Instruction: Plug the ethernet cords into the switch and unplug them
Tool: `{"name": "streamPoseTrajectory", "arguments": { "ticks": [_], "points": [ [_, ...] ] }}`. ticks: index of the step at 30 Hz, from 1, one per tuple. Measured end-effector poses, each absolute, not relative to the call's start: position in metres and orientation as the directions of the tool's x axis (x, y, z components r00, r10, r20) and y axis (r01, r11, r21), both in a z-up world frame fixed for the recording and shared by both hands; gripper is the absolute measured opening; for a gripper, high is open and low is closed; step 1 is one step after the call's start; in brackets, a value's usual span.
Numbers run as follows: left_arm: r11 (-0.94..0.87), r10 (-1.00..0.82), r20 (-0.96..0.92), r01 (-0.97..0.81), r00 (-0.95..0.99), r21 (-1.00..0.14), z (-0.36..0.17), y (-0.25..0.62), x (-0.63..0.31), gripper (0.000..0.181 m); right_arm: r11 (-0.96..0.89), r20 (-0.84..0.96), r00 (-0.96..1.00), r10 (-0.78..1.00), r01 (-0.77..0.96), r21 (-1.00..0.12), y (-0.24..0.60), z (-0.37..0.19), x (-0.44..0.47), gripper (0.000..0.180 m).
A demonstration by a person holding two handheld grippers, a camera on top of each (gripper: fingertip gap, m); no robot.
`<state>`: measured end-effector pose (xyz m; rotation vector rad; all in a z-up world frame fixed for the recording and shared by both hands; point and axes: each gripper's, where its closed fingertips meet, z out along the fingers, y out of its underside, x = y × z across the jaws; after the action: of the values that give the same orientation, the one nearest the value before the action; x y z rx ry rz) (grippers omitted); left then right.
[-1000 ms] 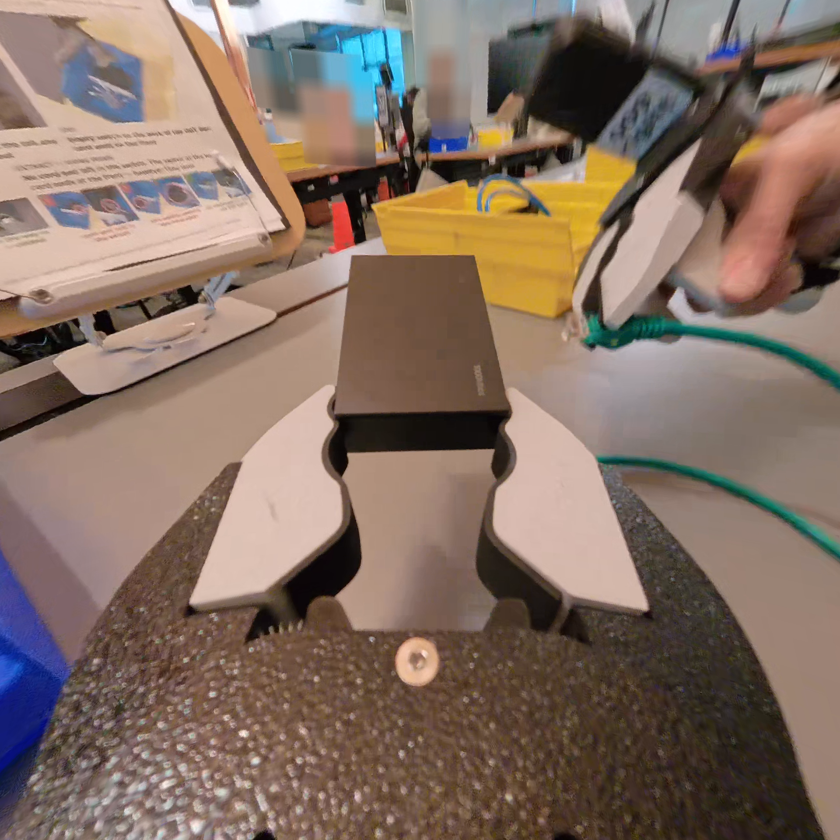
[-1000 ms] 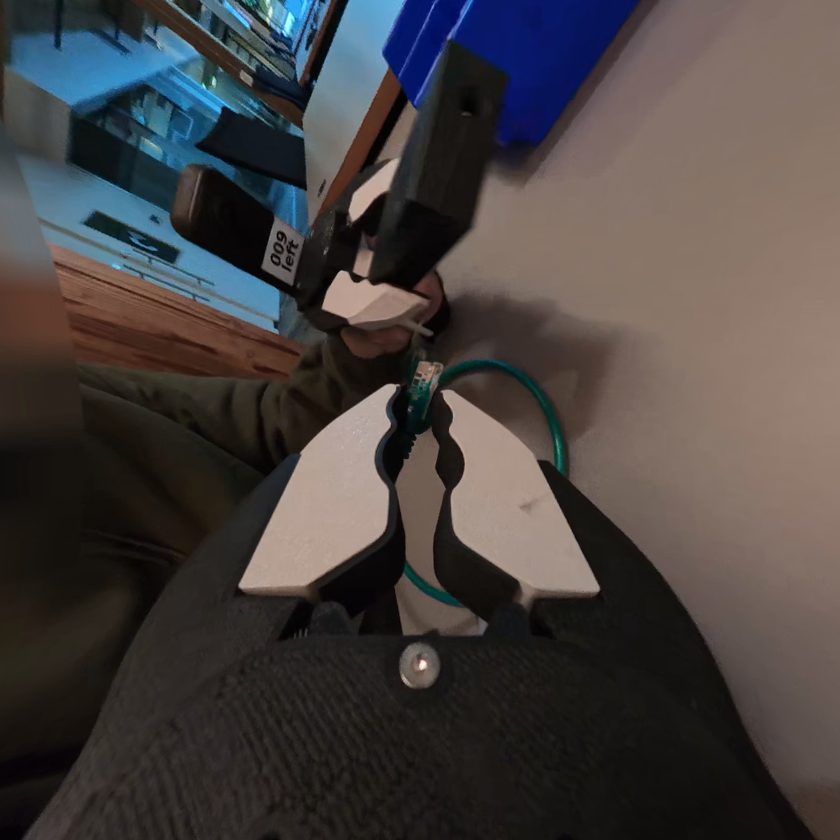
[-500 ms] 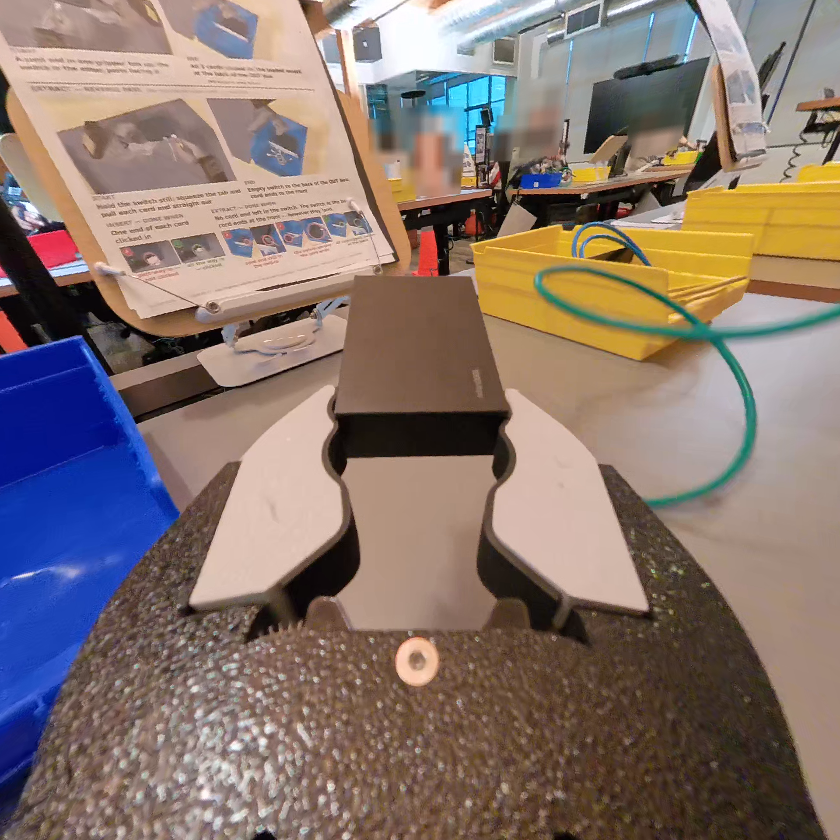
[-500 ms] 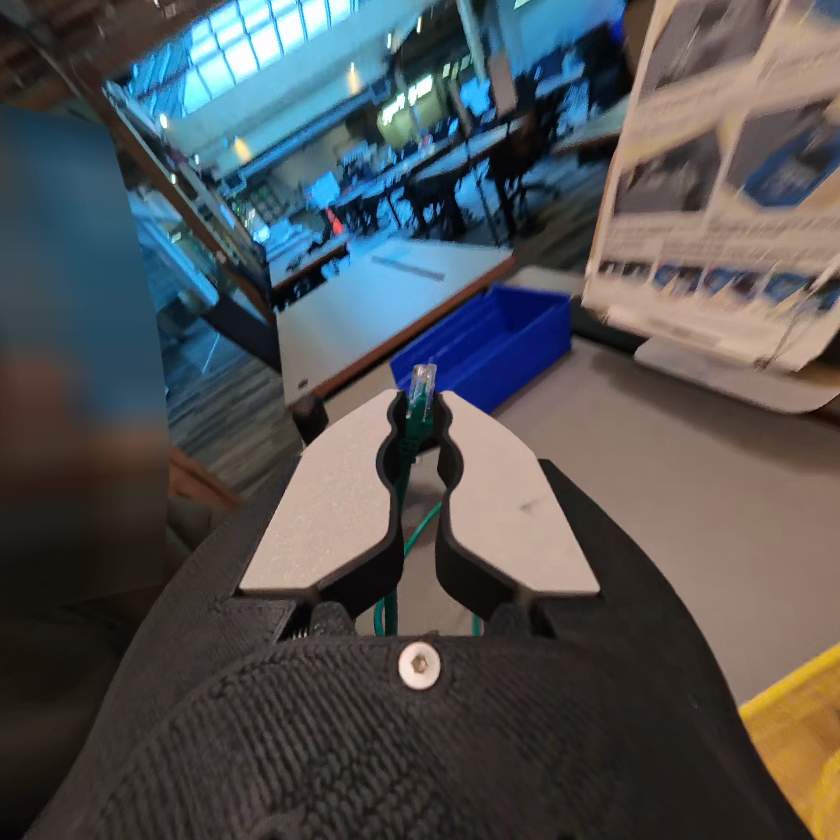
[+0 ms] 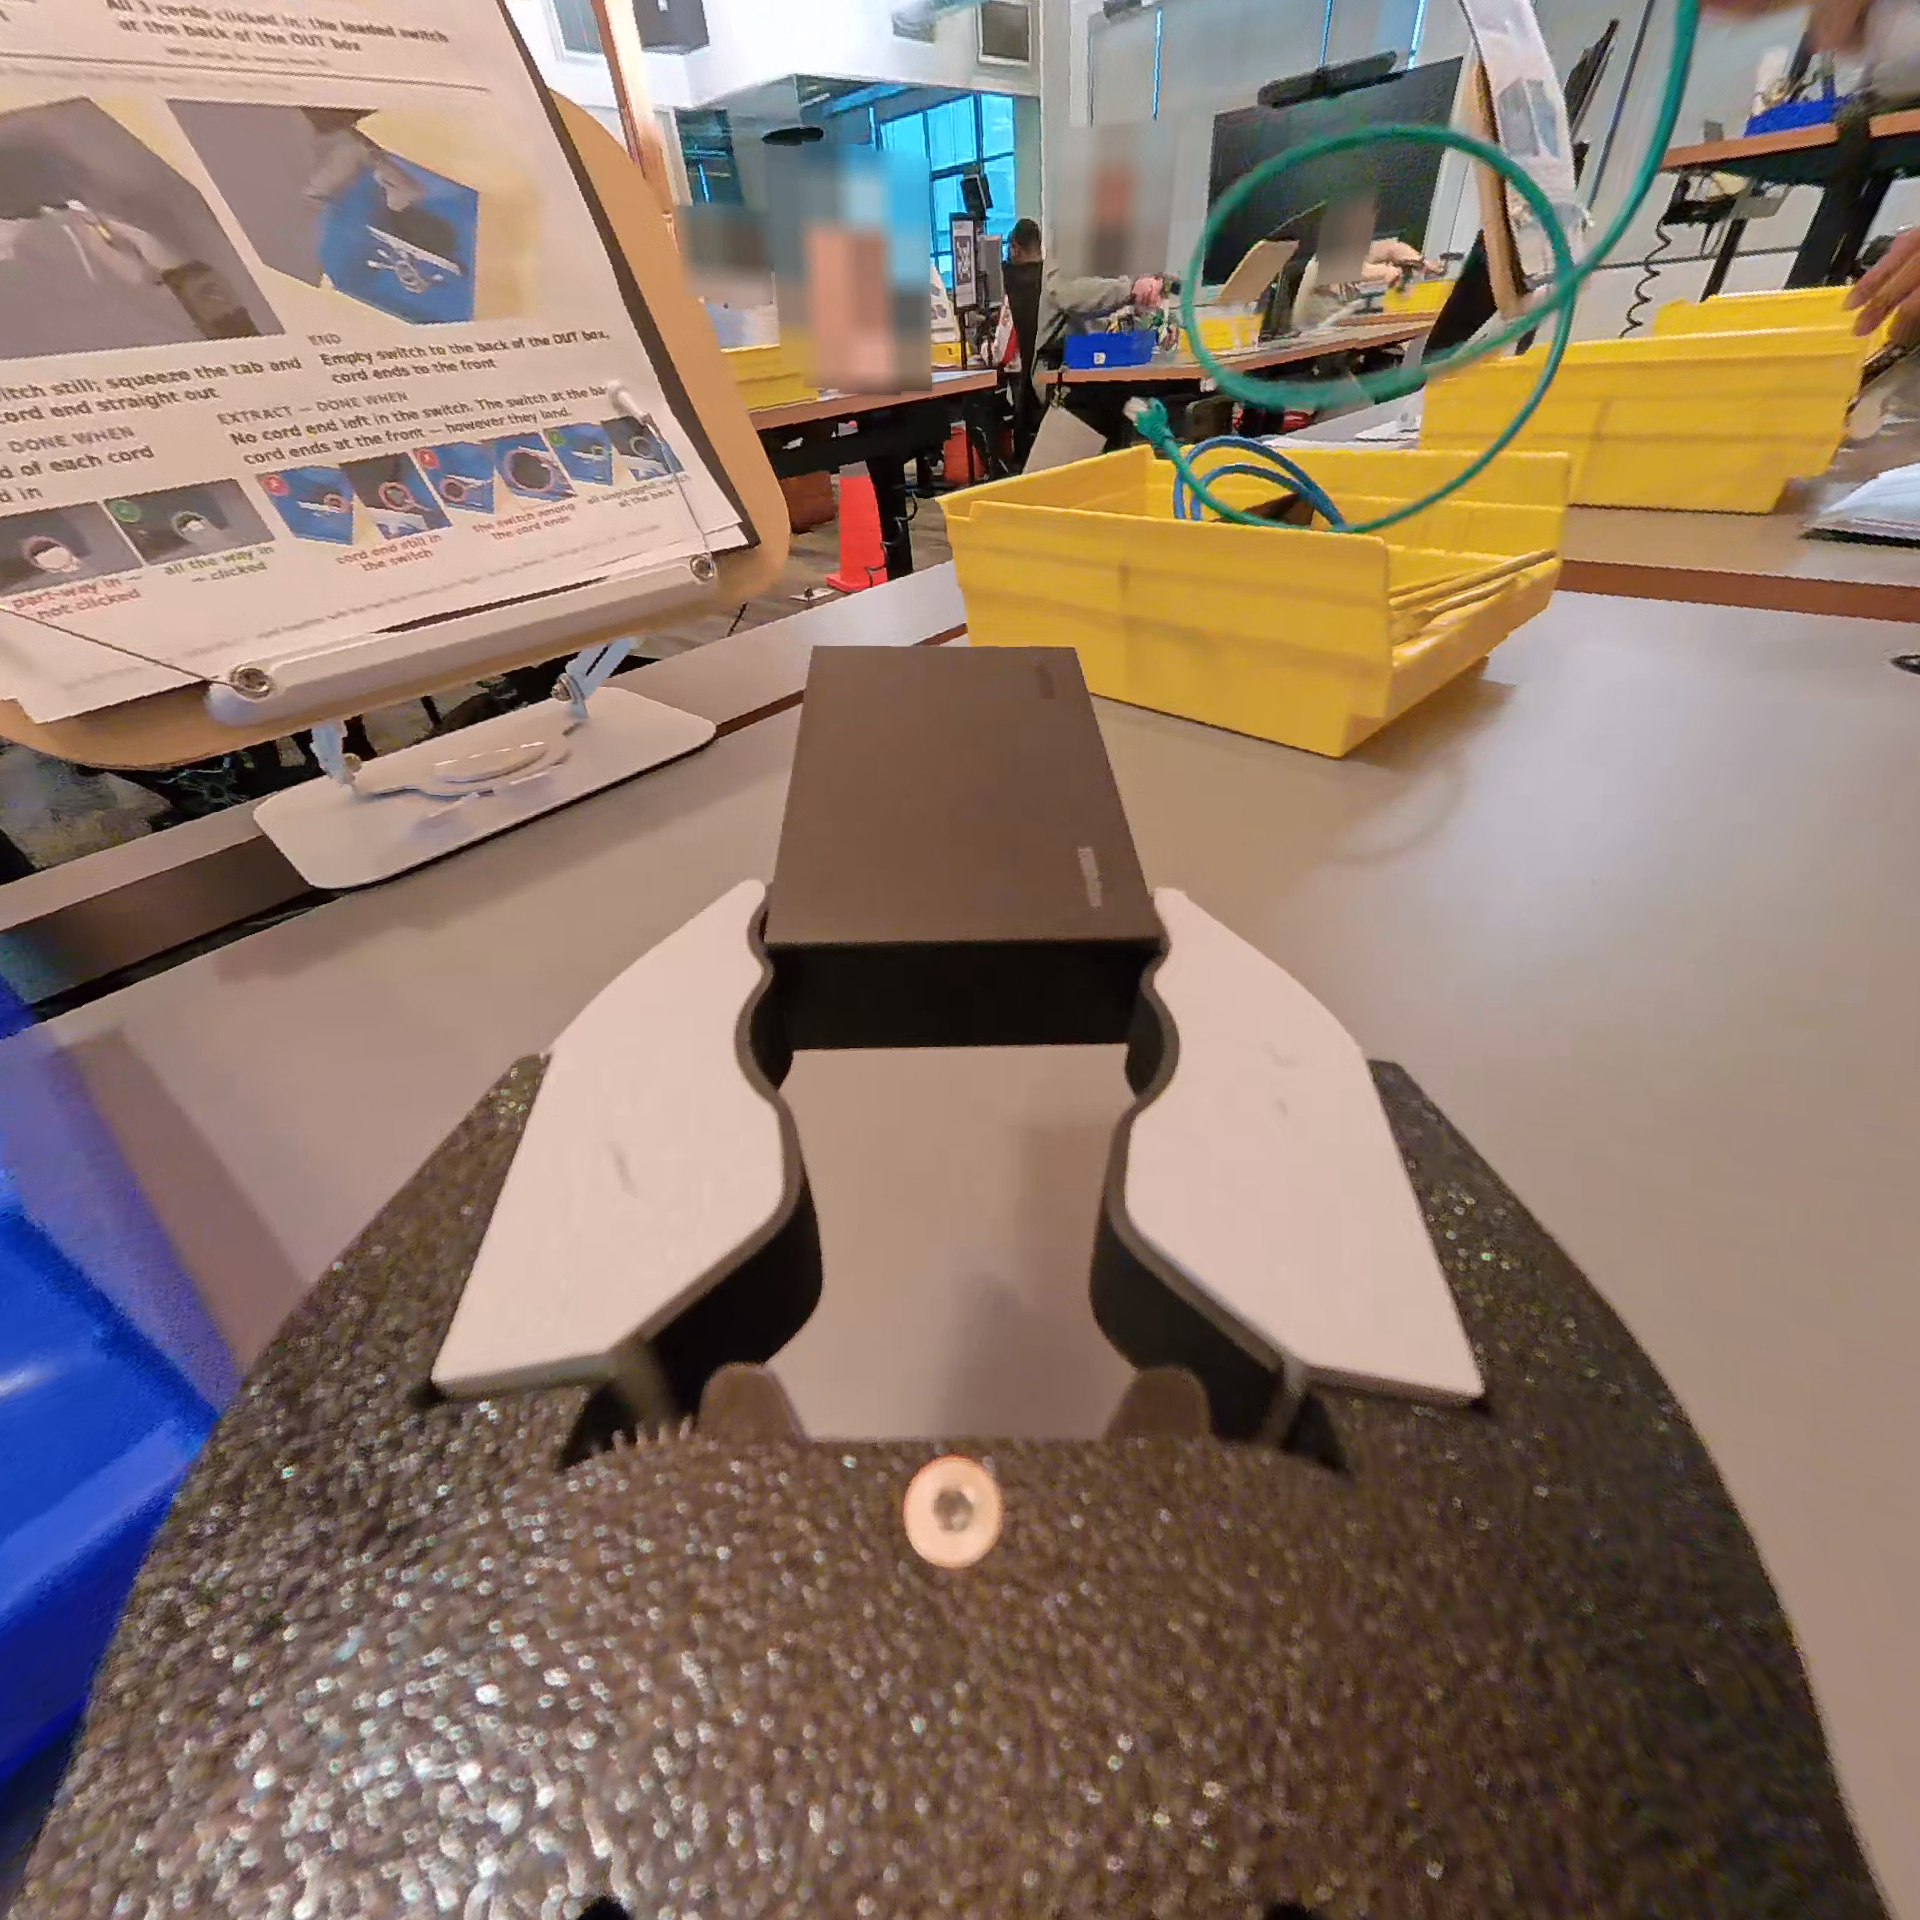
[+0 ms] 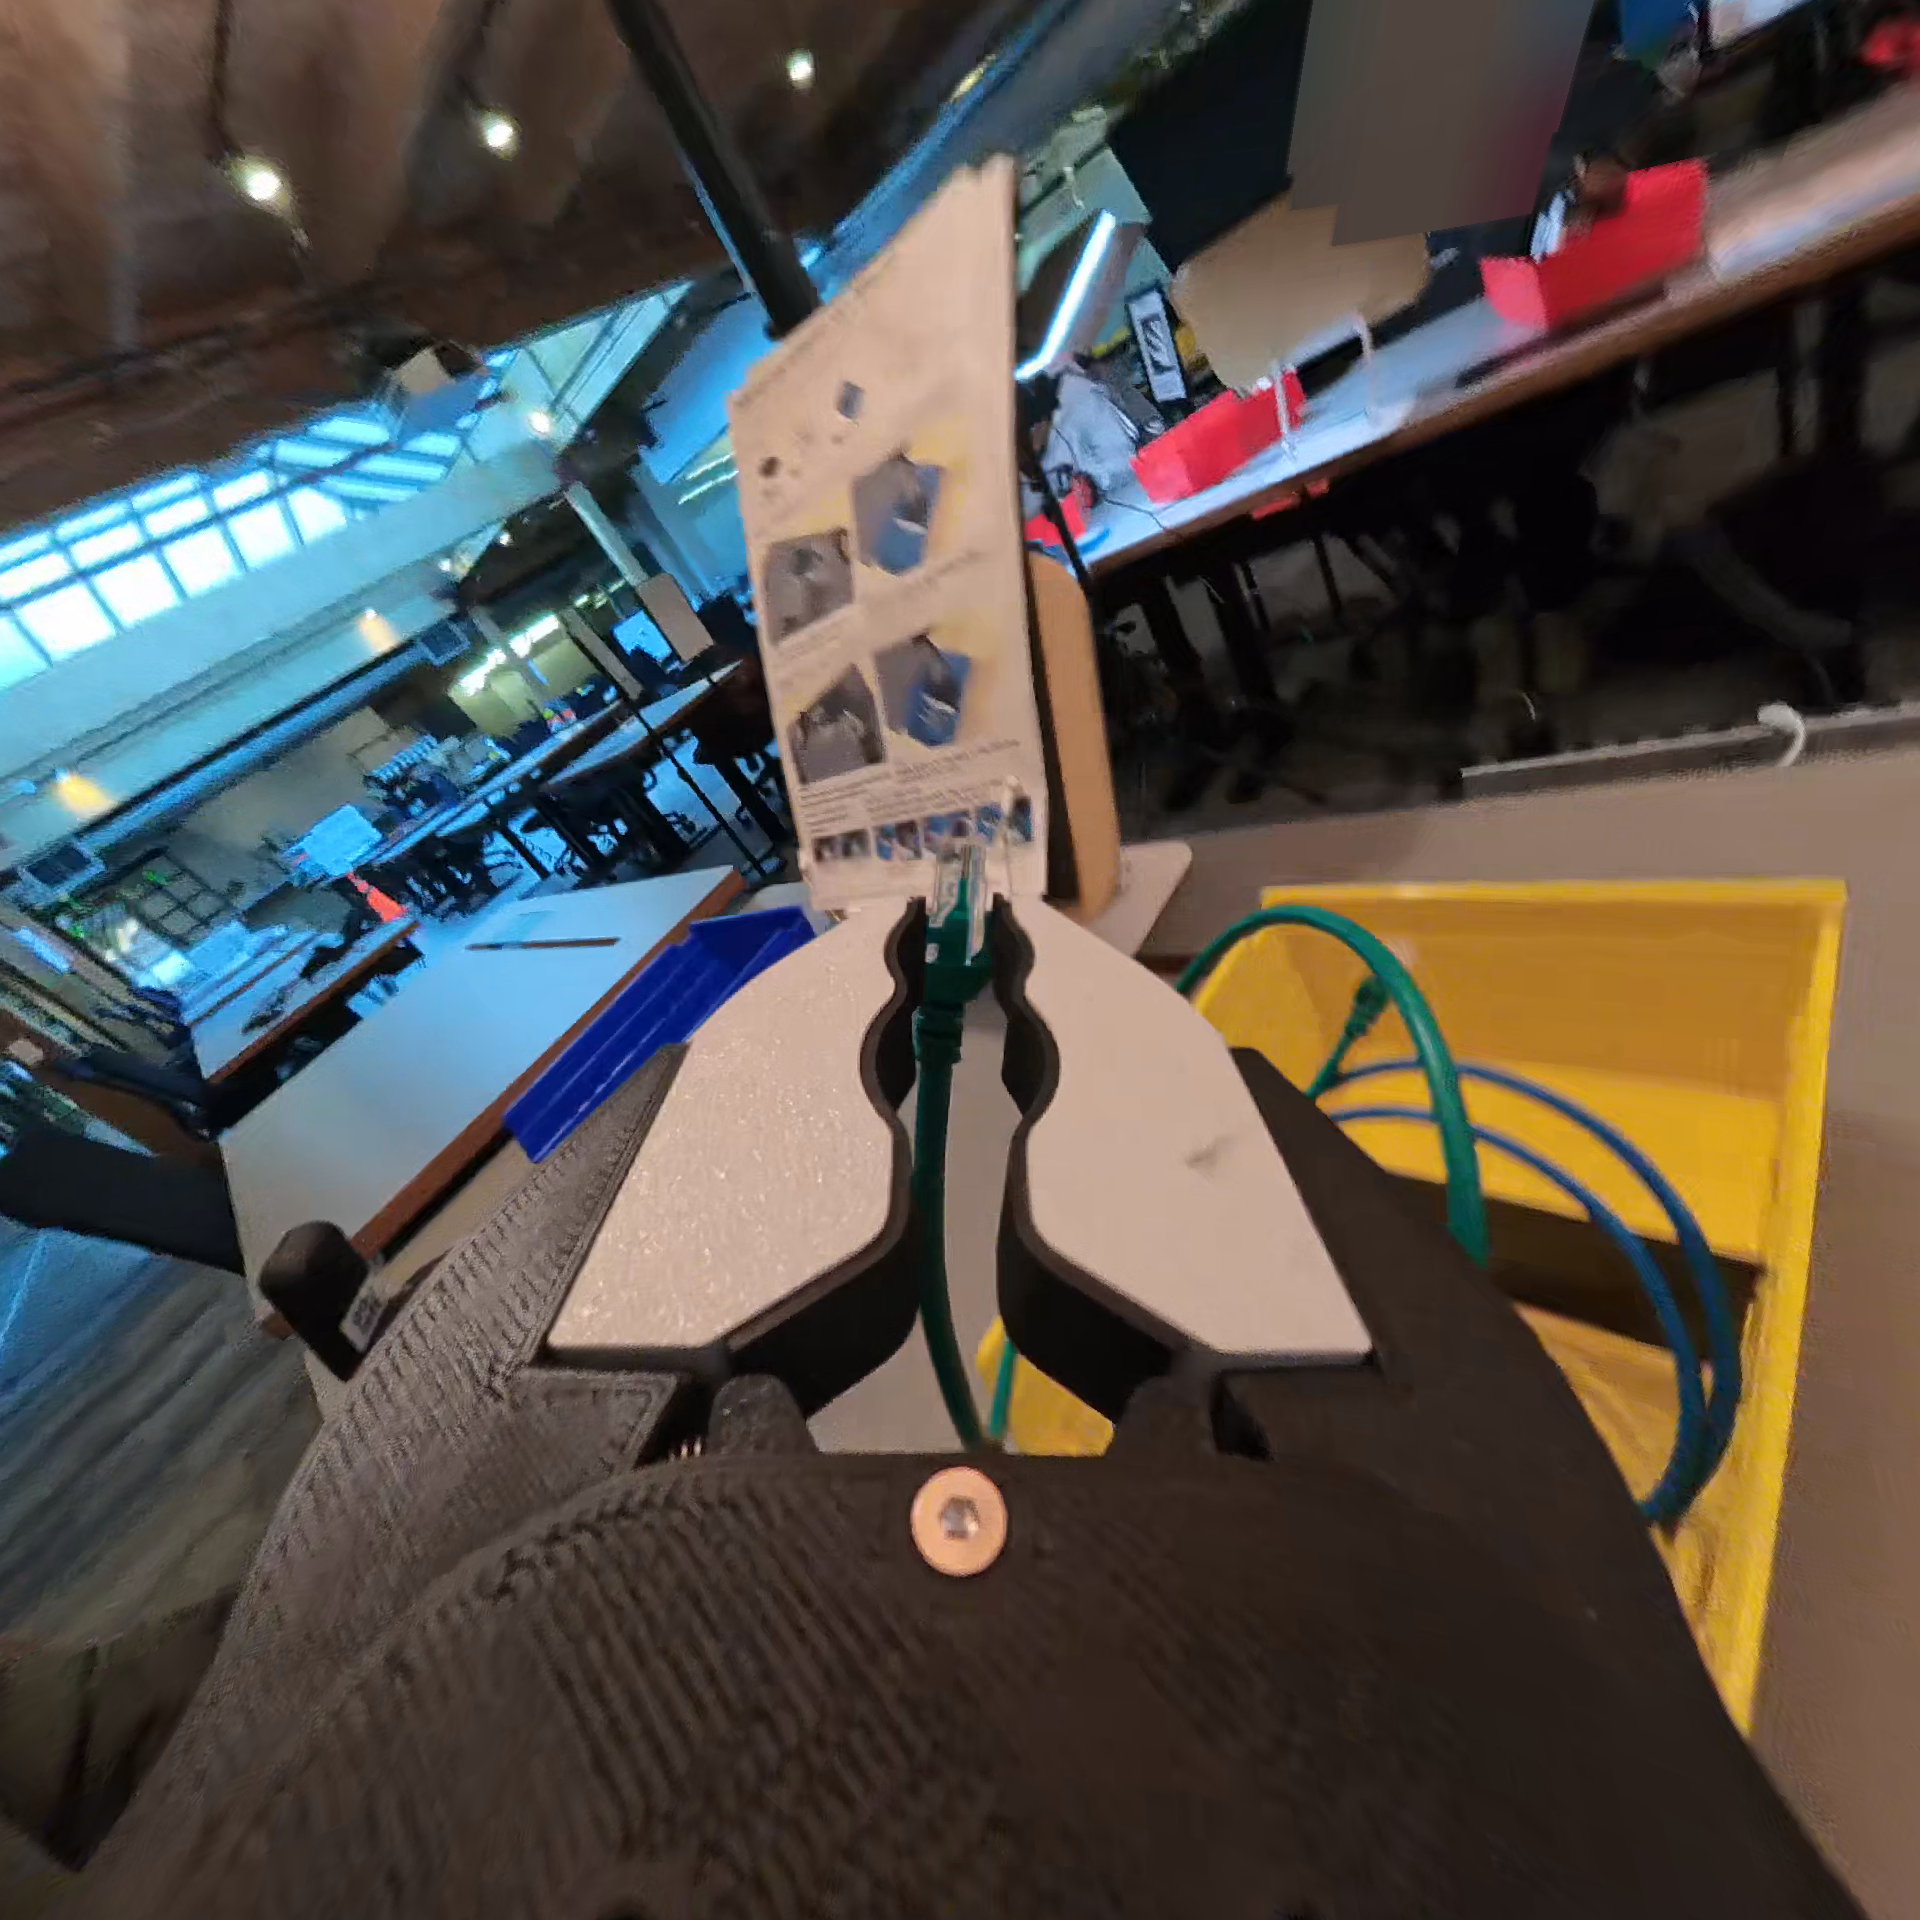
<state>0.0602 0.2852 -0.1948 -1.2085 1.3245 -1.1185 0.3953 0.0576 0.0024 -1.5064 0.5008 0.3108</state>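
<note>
My left gripper (image 5: 958, 940) is shut on the near end of the black switch (image 5: 951, 821), which lies lengthwise on the grey table (image 5: 1558, 935). My right gripper (image 6: 958, 920) is shut on the plug of a green ethernet cord (image 6: 940, 1081), held high above the yellow bin (image 6: 1621, 1039). In the left wrist view the green cord (image 5: 1538, 312) hangs in a loop in the air, its other plug (image 5: 1148, 418) dangling over the yellow bin (image 5: 1195, 613). A blue cord (image 5: 1257, 483) lies in that bin; it also shows in the right wrist view (image 6: 1621, 1174).
An instruction sheet on a stand (image 5: 312, 416) is at the back left; it also shows in the right wrist view (image 6: 894, 644). A blue bin (image 5: 73, 1299) sits at the left edge. More yellow bins (image 5: 1714, 416) stand at the back right. A hand (image 5: 1886, 291) shows at the right edge.
My right gripper swung up and round with the green plug, from facing the switch to above the yellow bin. The cord rose off the table into a loop. My left gripper held the switch throughout.
</note>
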Motion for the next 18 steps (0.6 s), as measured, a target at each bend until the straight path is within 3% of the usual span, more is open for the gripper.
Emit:
{"name": "streamPoseTrajectory", "arguments": {
  "ticks": [4,9,13,15,18],
  "points": [
    [0.080,-0.997,-0.078,-0.097,-0.031,-0.992,-0.198,0.282,0.062,0.063,-0.031,-0.555,0.799,-0.234,-0.576,-0.817,0.050,-0.084,0.409,0.013],
    [0.085,-0.996,-0.082,-0.096,-0.034,-0.992,-0.198,0.280,0.063,0.063,-0.069,-0.555,0.745,-0.369,-0.617,-0.784,0.047,-0.138,0.424,0.013],
    [0.072,-0.997,-0.068,-0.093,-0.041,-0.993,-0.199,0.279,0.064,0.063,-0.297,-0.342,0.781,-0.522,-0.543,-0.786,0.042,-0.177,0.436,0.024],
    [0.071,-0.997,-0.066,-0.096,-0.048,-0.993,-0.200,0.278,0.064,0.063,-0.468,-0.155,0.791,-0.592,-0.494,-0.733,0.031,-0.195,0.444,0.033],
    [0.075,-0.996,-0.071,-0.099,-0.051,-0.992,-0.200,0.277,0.064,0.063,-0.583,0.101,0.788,-0.607,-0.356,-0.730,0.026,-0.182,0.459,0.065]
  ]
}}
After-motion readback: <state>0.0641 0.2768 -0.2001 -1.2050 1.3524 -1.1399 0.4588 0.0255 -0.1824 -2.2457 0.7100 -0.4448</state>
